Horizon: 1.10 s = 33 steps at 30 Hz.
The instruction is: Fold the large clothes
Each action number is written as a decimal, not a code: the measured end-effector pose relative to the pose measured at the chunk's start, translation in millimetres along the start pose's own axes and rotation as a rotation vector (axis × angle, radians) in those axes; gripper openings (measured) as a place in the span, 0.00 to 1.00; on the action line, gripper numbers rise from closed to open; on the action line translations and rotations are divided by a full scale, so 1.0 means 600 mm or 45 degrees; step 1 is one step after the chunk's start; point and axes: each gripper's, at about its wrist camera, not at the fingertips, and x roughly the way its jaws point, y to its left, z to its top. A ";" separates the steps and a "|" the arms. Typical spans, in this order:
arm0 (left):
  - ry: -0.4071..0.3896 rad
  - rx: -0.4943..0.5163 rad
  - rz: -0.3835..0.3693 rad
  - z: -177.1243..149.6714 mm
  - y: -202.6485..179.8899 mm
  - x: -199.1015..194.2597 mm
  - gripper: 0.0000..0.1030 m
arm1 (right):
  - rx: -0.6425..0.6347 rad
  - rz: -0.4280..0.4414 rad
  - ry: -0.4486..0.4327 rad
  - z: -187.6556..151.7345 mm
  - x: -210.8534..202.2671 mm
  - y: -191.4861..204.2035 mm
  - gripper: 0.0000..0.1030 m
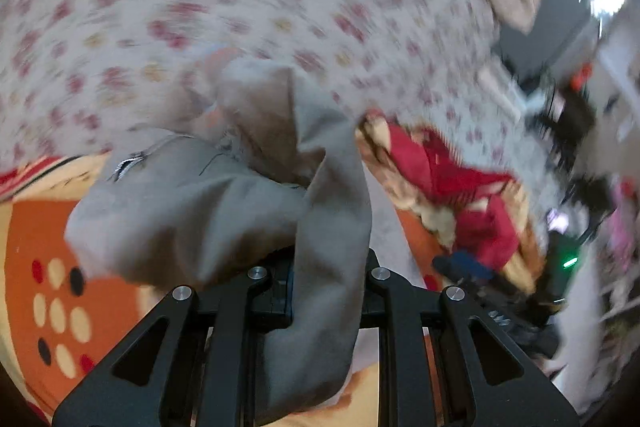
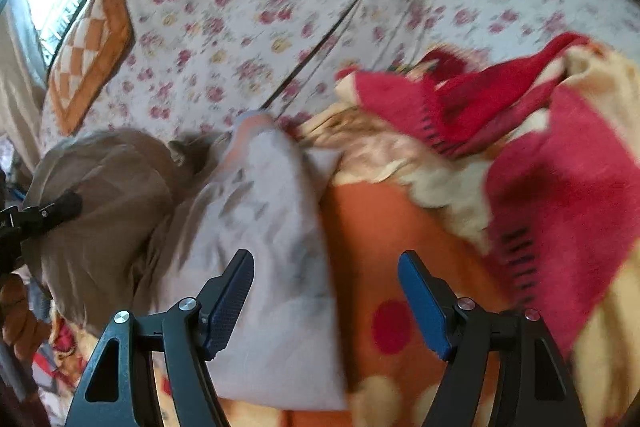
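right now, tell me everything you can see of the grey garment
The grey garment is soft, plain woven-looking cloth, rumpled and part lifted. A zip shows near one edge. The left claw is shut on a bunched strip of it that hangs down between the fingers. In the right view it looks paler and lies on the orange patterned blanket beside the red blanket, under the open right claw.
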 end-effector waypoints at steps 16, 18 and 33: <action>0.036 0.045 -0.208 -0.042 -0.014 -0.041 0.56 | 0.160 0.154 -0.082 0.014 -0.033 -0.047 0.70; -0.004 0.052 -0.094 -0.053 0.012 -0.056 0.56 | 0.121 0.213 -0.085 0.008 -0.035 -0.028 0.71; 0.095 0.082 0.201 -0.155 0.084 0.021 0.56 | -0.026 0.503 0.021 -0.029 -0.021 0.090 0.85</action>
